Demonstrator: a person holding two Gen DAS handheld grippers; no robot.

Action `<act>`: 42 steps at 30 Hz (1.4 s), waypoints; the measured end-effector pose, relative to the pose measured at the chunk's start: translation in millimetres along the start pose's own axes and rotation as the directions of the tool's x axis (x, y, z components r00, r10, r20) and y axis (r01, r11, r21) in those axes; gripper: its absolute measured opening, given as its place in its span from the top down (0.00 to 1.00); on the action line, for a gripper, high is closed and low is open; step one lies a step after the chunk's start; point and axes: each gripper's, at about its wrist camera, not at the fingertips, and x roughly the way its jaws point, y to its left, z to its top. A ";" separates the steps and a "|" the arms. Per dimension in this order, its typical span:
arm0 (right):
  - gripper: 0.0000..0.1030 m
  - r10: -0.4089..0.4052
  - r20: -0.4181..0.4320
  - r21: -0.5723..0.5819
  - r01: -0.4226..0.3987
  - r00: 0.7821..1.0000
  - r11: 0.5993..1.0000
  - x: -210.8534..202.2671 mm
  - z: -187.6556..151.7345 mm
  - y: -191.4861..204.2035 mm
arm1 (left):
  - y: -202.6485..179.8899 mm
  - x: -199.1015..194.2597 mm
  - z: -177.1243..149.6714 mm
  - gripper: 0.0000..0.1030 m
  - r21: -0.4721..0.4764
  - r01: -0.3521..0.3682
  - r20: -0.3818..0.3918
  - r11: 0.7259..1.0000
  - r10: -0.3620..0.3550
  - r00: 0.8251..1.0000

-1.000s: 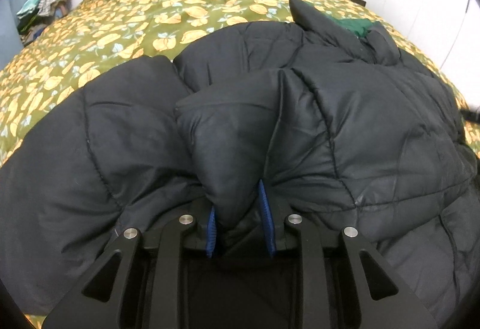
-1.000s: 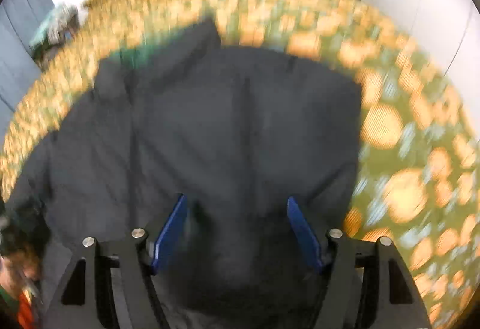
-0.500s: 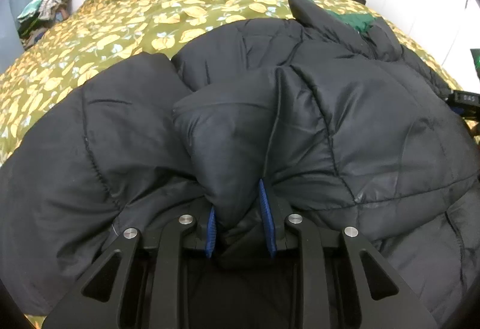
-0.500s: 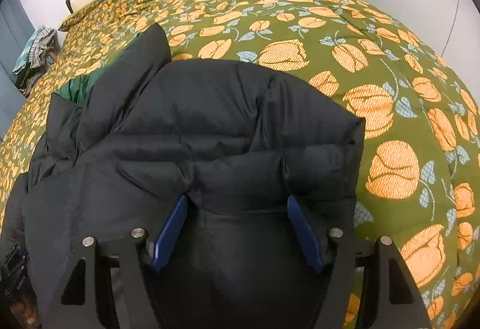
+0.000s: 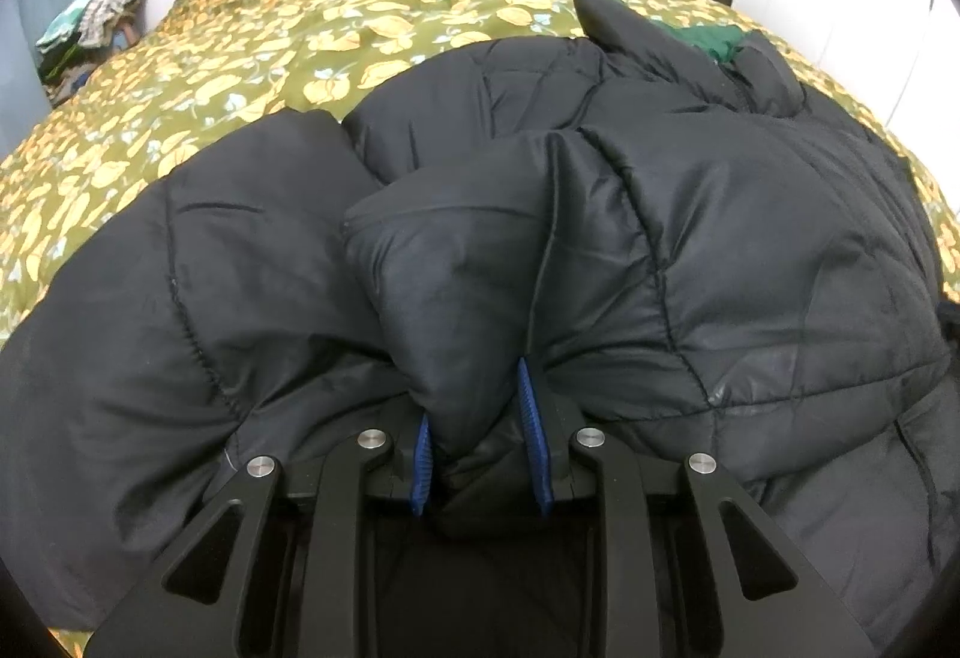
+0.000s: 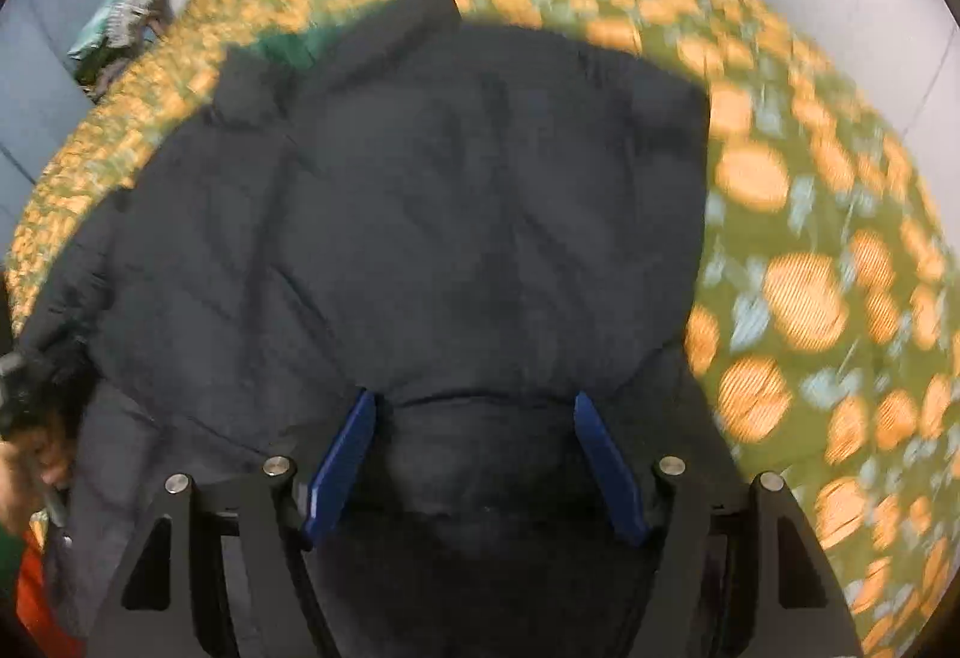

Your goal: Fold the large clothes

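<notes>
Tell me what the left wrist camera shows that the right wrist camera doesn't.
Only the left wrist view shows the left gripper, jaws shut on a bunched fold of the black puffer jacket, in sharp focus. Only the right wrist view, which is blurred, shows the right gripper, jaws wide open over the jacket. Both show the jacket, its green lining, the floral bedspread and the clothes pile.

Between the blue-padded jaws bunches a black quilted jacket (image 5: pixel 720 250), green-lined at its collar. Beyond the jaws, the bedspread (image 5: pixel 336 34) is olive with orange flowers.
</notes>
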 end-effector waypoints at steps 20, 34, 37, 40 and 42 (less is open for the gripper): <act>0.13 0.056 0.191 0.008 -0.059 0.980 0.998 -119.8 -98.2 59.9 | 73.6 -138.4 -43.2 0.16 0.037 -0.086 -0.003 0.996 0.087 0.996; 0.13 0.171 0.147 -0.141 -0.150 0.974 0.979 -122.1 -157.0 138.7 | 339.2 -179.4 -103.7 0.14 -0.428 -0.442 -0.172 0.789 0.409 0.896; 0.13 0.180 0.139 -0.152 -0.159 0.974 0.976 -123.4 -162.9 143.5 | 364.0 -154.9 -121.9 0.16 -0.497 -0.405 -0.246 0.767 0.323 0.914; 0.13 0.171 0.128 -0.162 -0.150 0.977 0.975 -123.0 -169.1 146.1 | 367.5 -136.9 -129.5 0.97 -0.527 -0.356 -0.271 0.772 0.244 0.931; 0.13 0.169 0.125 -0.158 -0.148 0.978 0.976 -123.9 -173.2 144.6 | 362.1 -138.8 -130.5 0.98 -0.530 -0.356 -0.261 0.769 0.252 0.932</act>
